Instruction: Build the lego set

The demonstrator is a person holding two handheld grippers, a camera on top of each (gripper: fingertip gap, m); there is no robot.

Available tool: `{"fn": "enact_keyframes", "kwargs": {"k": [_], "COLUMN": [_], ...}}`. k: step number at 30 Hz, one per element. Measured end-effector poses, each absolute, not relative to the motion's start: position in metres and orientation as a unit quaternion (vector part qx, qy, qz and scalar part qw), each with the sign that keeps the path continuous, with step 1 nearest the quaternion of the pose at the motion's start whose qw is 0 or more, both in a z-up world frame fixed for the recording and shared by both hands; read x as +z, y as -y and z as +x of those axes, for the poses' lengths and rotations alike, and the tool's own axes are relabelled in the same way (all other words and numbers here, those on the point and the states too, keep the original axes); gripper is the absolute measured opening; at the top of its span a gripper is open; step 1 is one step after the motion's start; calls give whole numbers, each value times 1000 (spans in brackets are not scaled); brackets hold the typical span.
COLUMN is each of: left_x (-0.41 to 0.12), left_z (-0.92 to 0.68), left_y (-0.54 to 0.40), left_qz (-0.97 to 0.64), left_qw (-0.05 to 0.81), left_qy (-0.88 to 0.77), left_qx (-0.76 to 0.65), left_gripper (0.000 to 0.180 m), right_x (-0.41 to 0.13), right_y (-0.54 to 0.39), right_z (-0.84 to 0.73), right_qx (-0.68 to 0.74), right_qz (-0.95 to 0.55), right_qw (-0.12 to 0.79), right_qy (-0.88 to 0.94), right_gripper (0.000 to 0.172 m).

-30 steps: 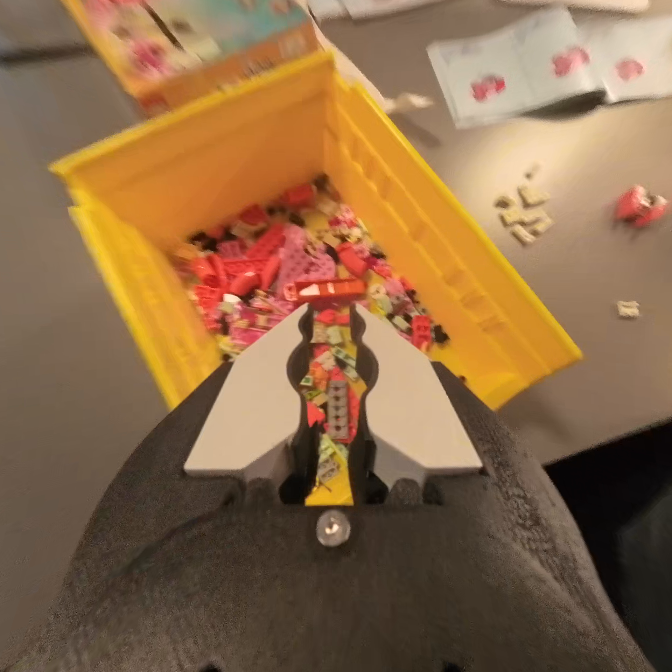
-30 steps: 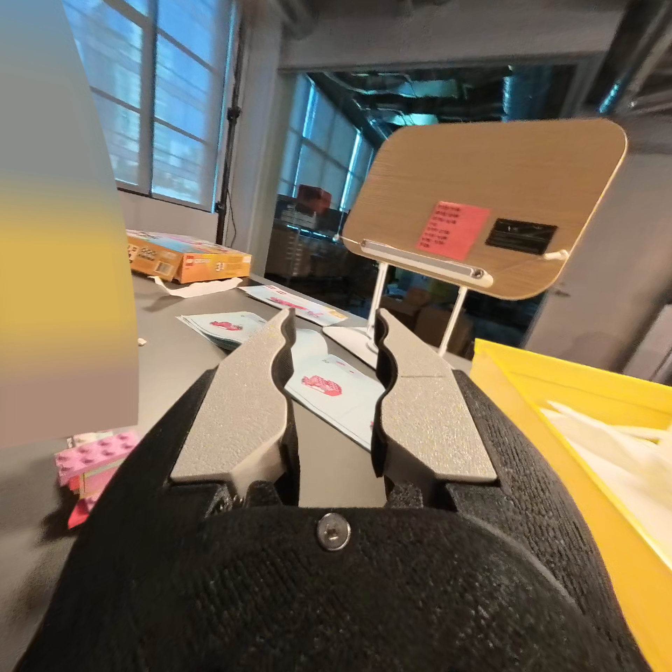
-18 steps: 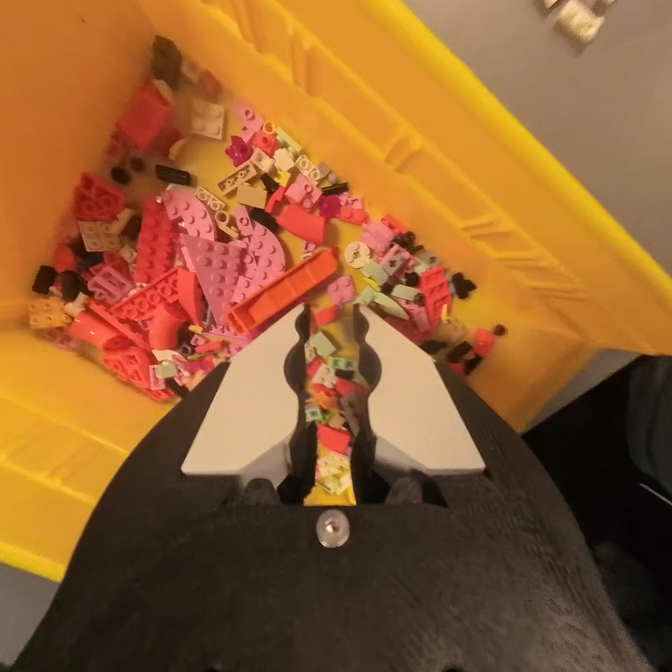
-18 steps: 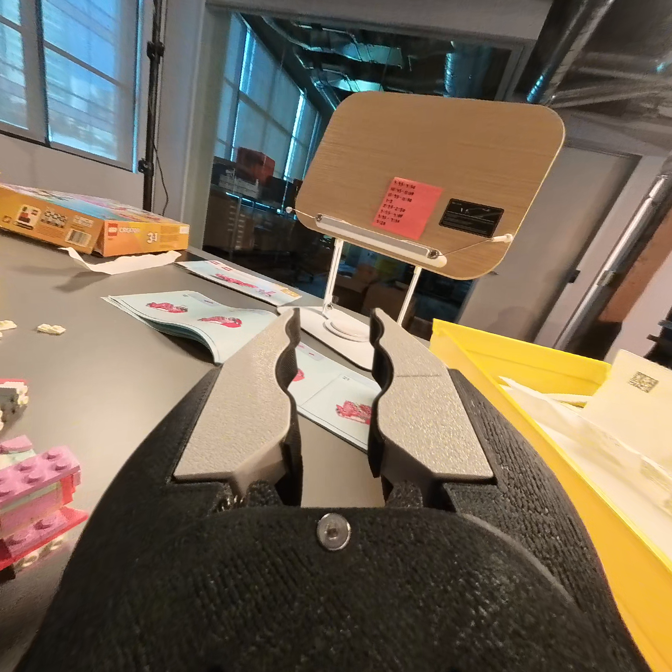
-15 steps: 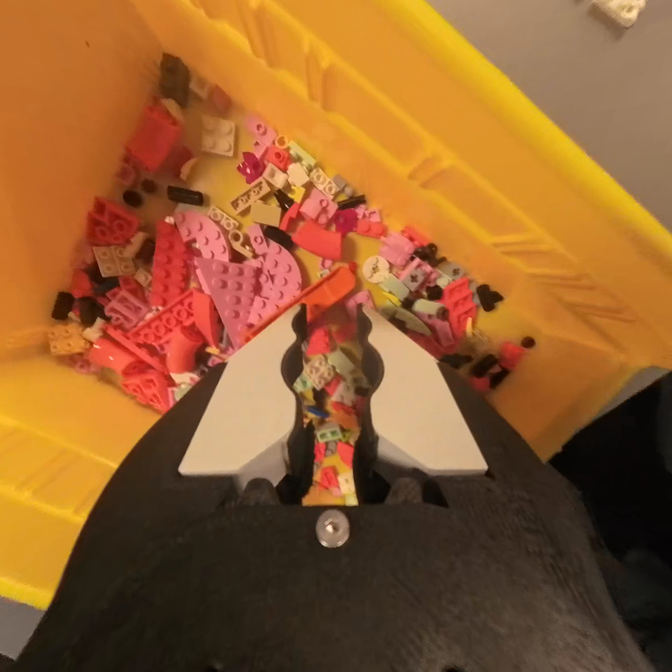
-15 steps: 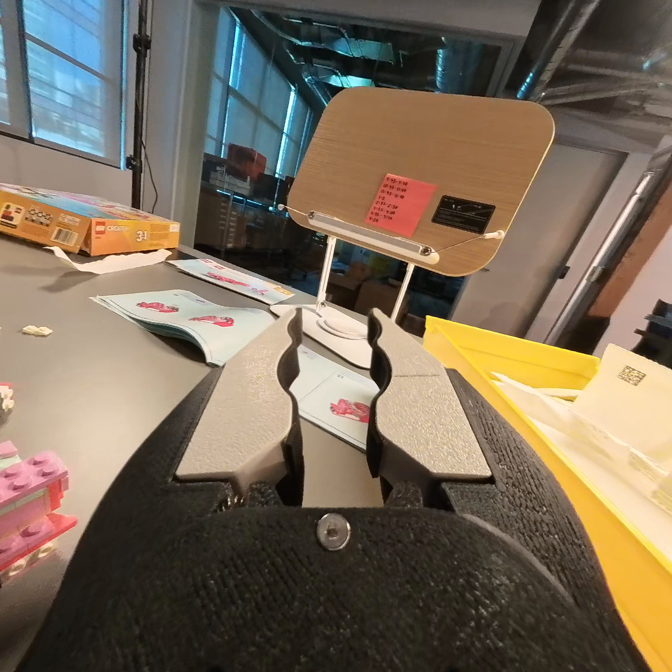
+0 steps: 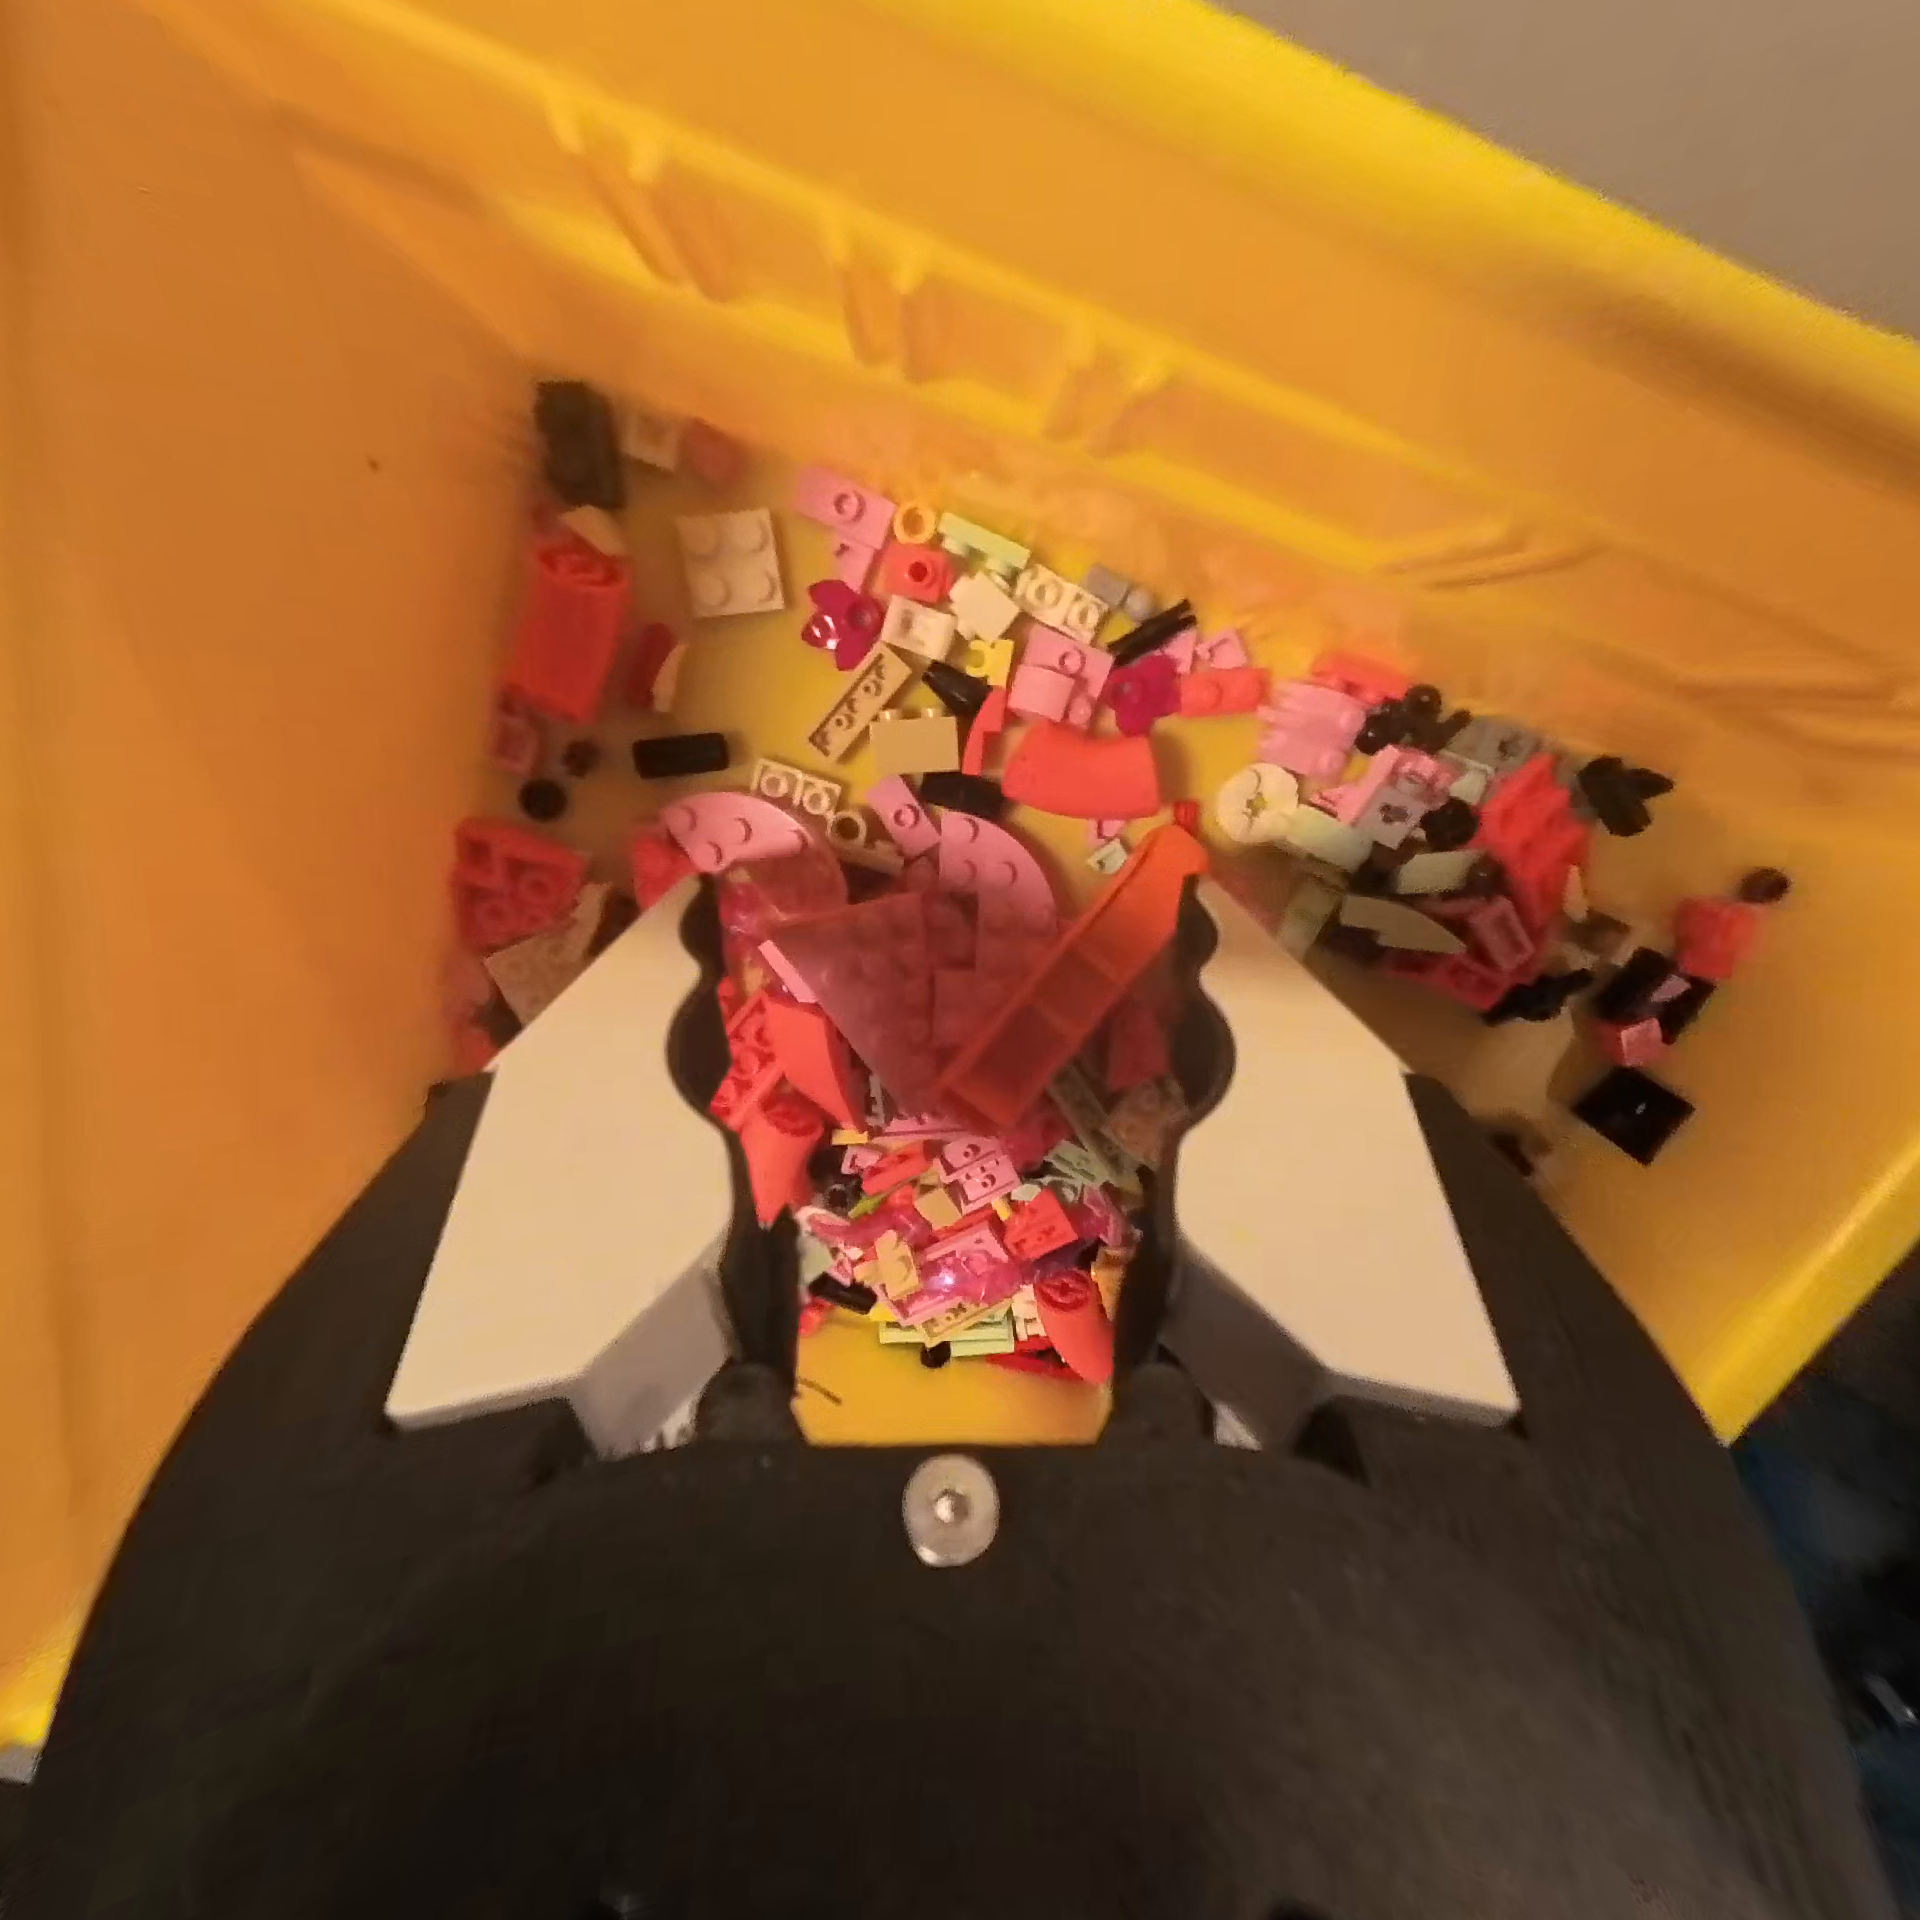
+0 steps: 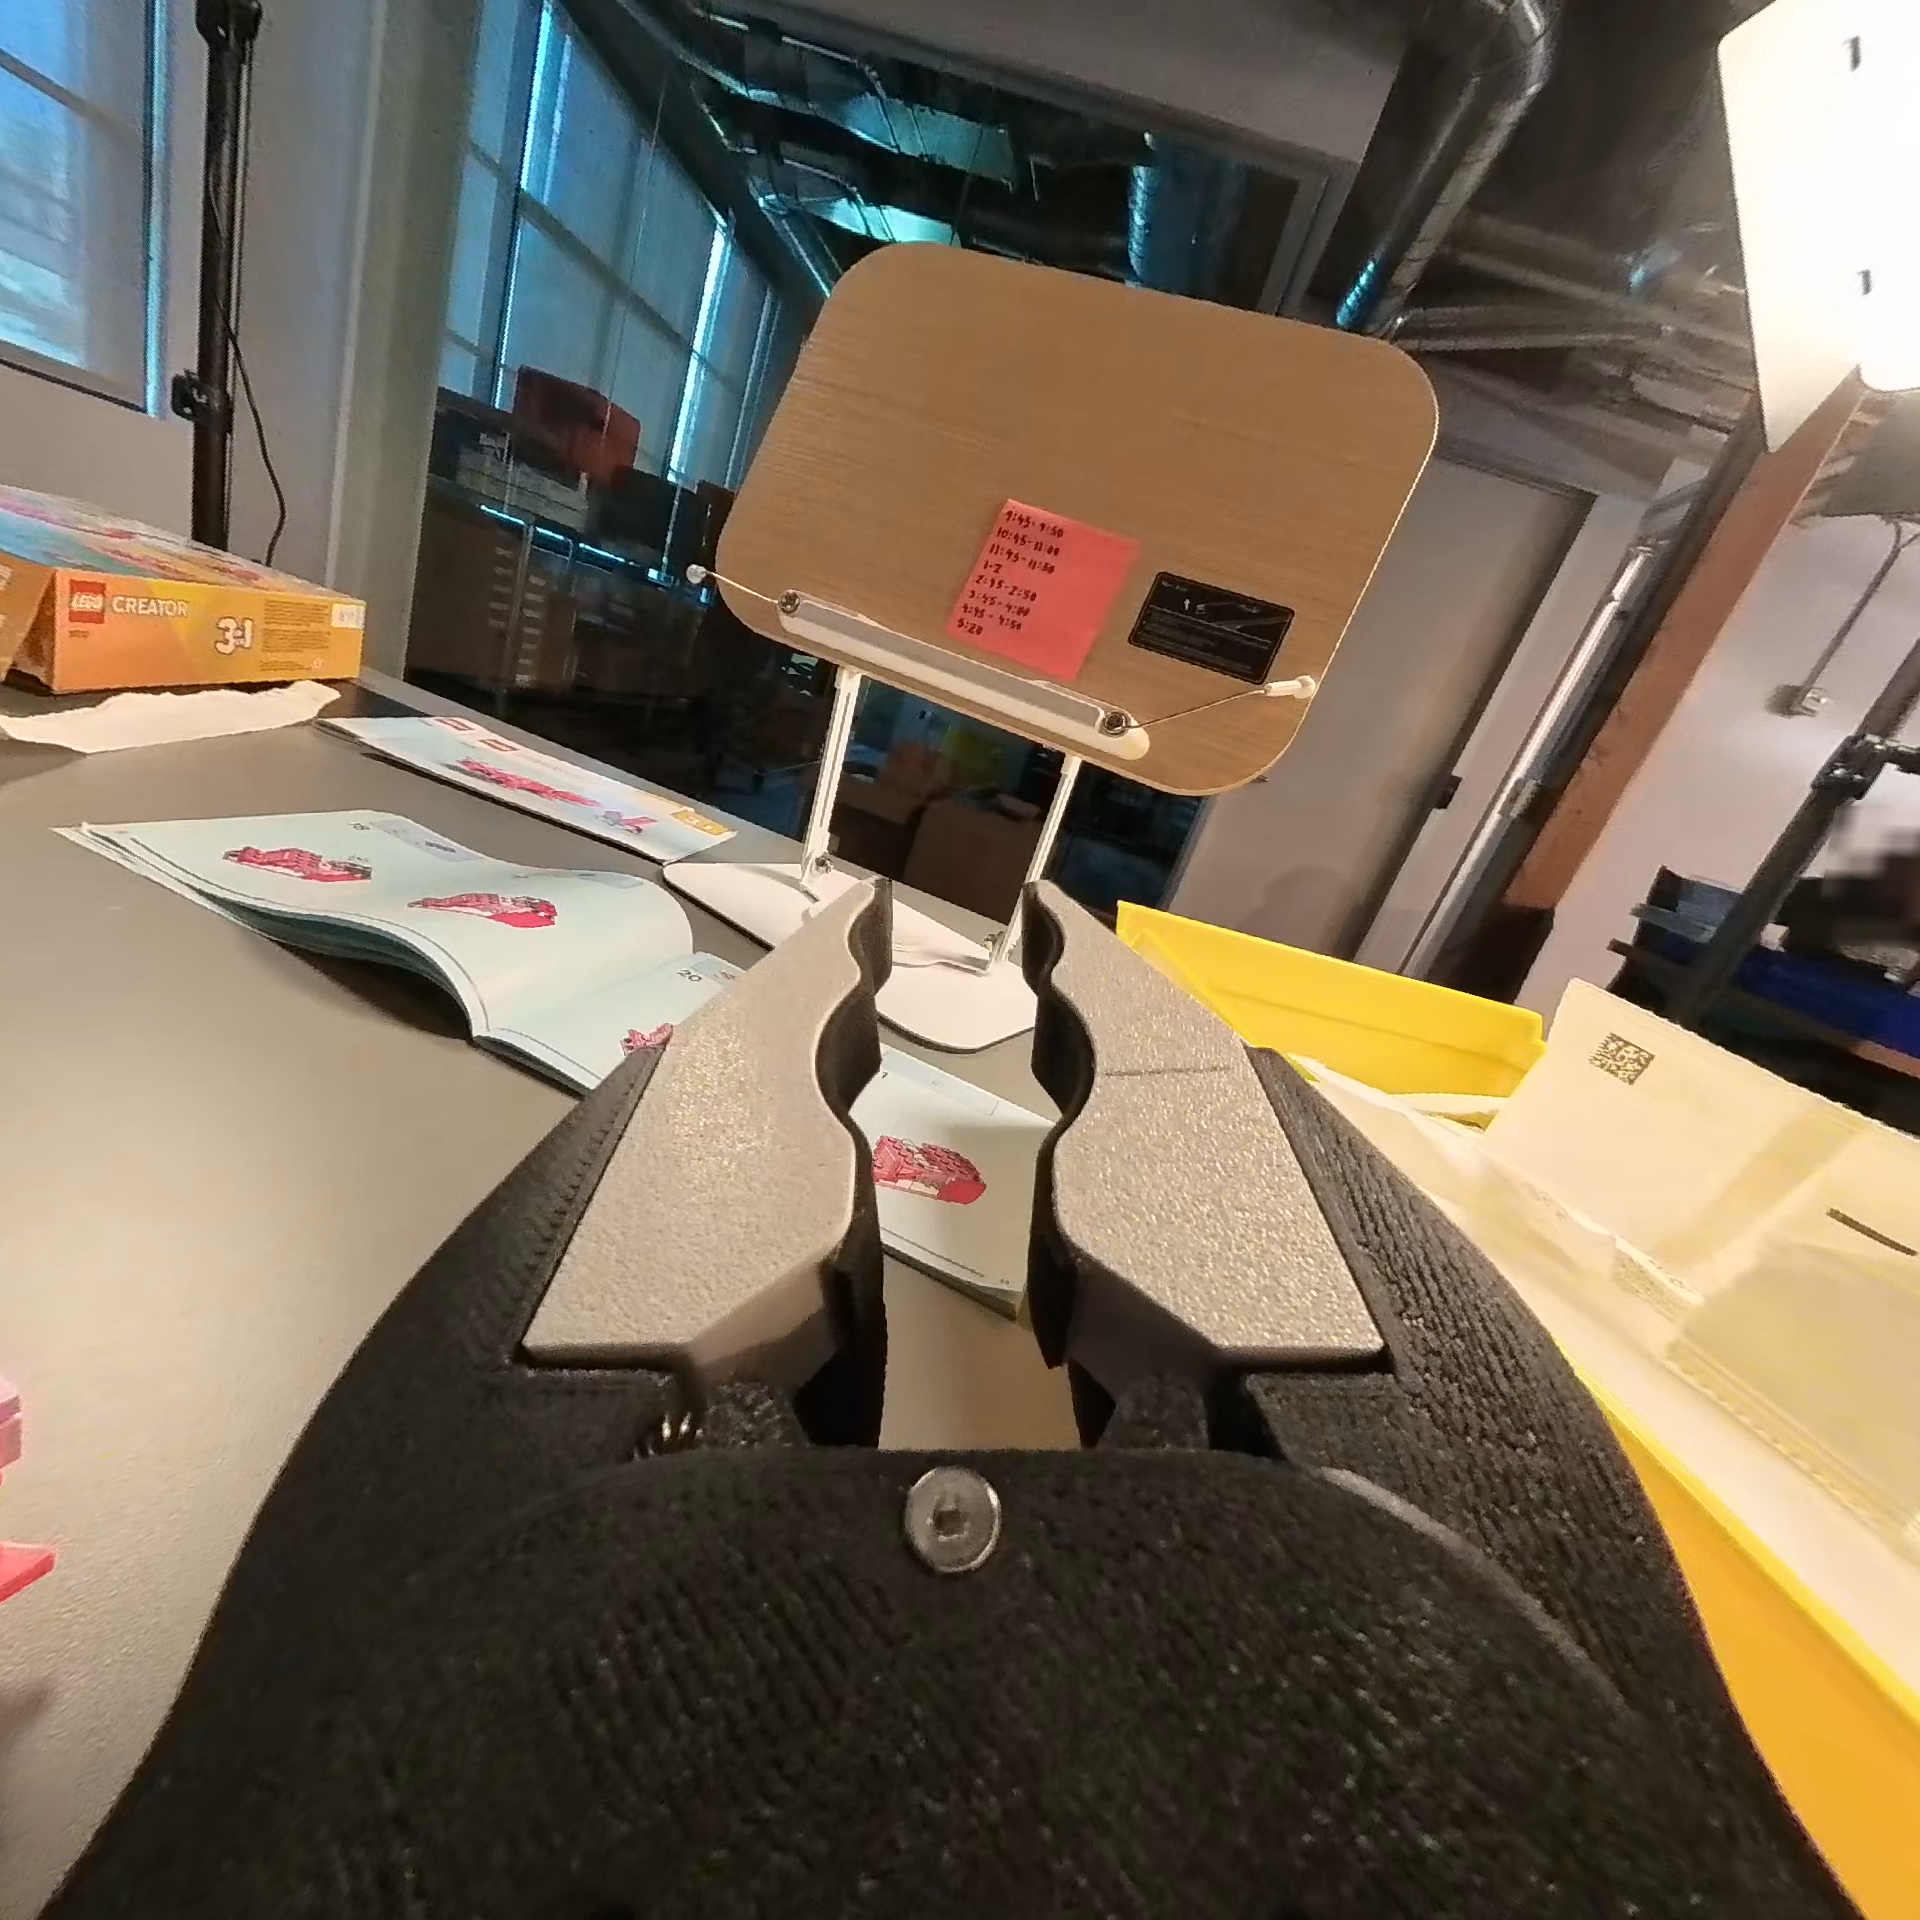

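My left gripper point(image 7: 943, 904) hangs wide open, holding nothing, over loose pink and red plastic bricks point(image 7: 935, 956) in the yellow plastic bin point(image 7: 260, 520). My right gripper point(image 8: 954, 904) hovers above the dark counter point(image 8: 208, 1091), fingers point(image 8: 758, 1122) narrowly parted on air, before an open pale-blue instruction booklet point(image 8: 436, 914).

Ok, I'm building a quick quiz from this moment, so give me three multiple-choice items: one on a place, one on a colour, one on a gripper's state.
1. Where is the left gripper?
A. Inside the yellow bin above loose toy bricks
B. Over the open booklet
C. Beside the cardboard box

2. What colour is the note stuck on the wooden book stand?
A. Green
B. Pink-red
C. Blue

3. How does the right gripper stand?
A. Clamped on a brick
B. Clamped on the booklet
C. Fingers apart, nothing between them

Answers:
1. A: yellow walls and bricks surround its fingers.
2. B: the square note is pink-red.
3. C: only table and stand base show through the gap.
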State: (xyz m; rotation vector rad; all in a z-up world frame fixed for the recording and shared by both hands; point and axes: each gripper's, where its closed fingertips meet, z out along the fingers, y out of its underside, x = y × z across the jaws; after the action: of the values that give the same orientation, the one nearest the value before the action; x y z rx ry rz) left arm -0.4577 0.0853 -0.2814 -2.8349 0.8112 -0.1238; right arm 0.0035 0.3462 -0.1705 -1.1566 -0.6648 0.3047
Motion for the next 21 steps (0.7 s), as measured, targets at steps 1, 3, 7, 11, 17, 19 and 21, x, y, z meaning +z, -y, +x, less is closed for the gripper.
{"fn": "enact_keyframes", "kwargs": {"k": [1,3,7,11,17,19,21], "left_x": [-282,-283,-282,-279,-263,-262,-265], "left_z": [-458,-458,-455,-450,-462,-461,-459], "left_y": [-83,-77,-62,-57,-127,-140,-146], "left_qz": [-955,-947,-940,-937,-935,-933,-930], "left_qw": [88,80,57,54,210,225,222], "left_qy": [-279,-309,-332,-338,-285,-281,-292], "left_qx": [-44,-42,-51,-68,-6,-9,-22], "left_gripper": [81,62,49,53,38,31,27], "right_x": [-171,-171,-172,-173,-173,-174,-174], "right_y": [-346,-347,-347,-347,-347,-347,-348], "right_z": [3,3,2,2,2,2,2], "right_qx": [140,138,135,136,137,136,136], "right_qz": [-535,-535,-536,-536,-538,-539,-540], "right_qw": [775,774,773,772,771,770,769], "right_qy": [308,309,311,312,312,313,313], "right_gripper": [23,22,22,22,21,21,21]}}
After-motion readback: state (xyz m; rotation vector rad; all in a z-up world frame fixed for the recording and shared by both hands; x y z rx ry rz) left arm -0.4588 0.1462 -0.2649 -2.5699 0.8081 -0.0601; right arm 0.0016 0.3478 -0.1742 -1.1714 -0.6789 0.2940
